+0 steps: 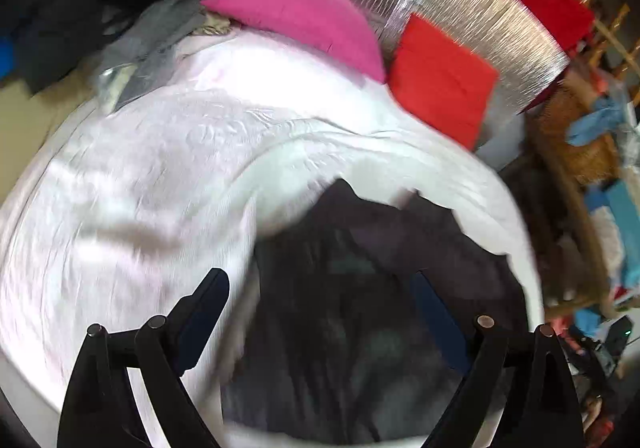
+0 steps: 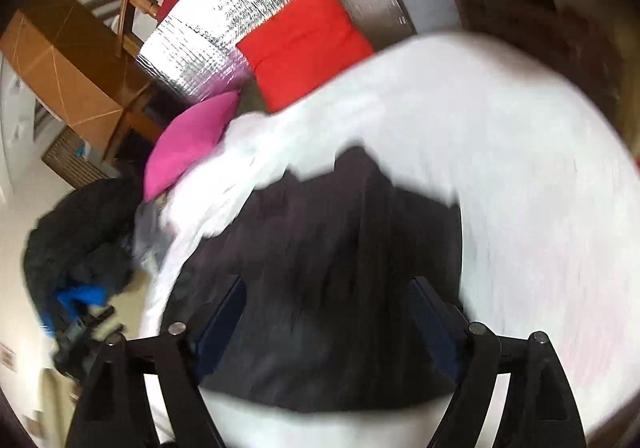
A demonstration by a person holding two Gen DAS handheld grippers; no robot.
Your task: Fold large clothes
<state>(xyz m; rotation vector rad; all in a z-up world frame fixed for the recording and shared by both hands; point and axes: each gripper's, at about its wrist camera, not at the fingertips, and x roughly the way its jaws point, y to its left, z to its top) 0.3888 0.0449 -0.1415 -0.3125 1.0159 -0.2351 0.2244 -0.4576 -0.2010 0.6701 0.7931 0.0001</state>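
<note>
**Both grippers standing open above dark garment on white-covered bed**

The left gripper (image 1: 320,312) is showing its jaws spread wide, with nothing pressing between the pads. The dark garment (image 1: 360,308) is lying below and between the fingers, apart from them as far as the blurred view allows. The right gripper (image 2: 326,312) is likewise standing wide open over the same garment (image 2: 320,268), gripping nothing.

The garment is resting on the white sheet (image 1: 140,188) covering the bed, near the close edge, with a vertical seam or fold running through it in the right wrist view. White cloth is bunching along its far edge in both views.

Beyond it, a pink pillow (image 1: 300,20) and a red pillow (image 1: 440,84) are lying at the far side of the bed, beside each other. A silver foil panel (image 1: 460,8) is standing behind them. A dark heap of clothing (image 2: 76,232) is lying off the bed's left side. Both views are showing motion blur.
</note>
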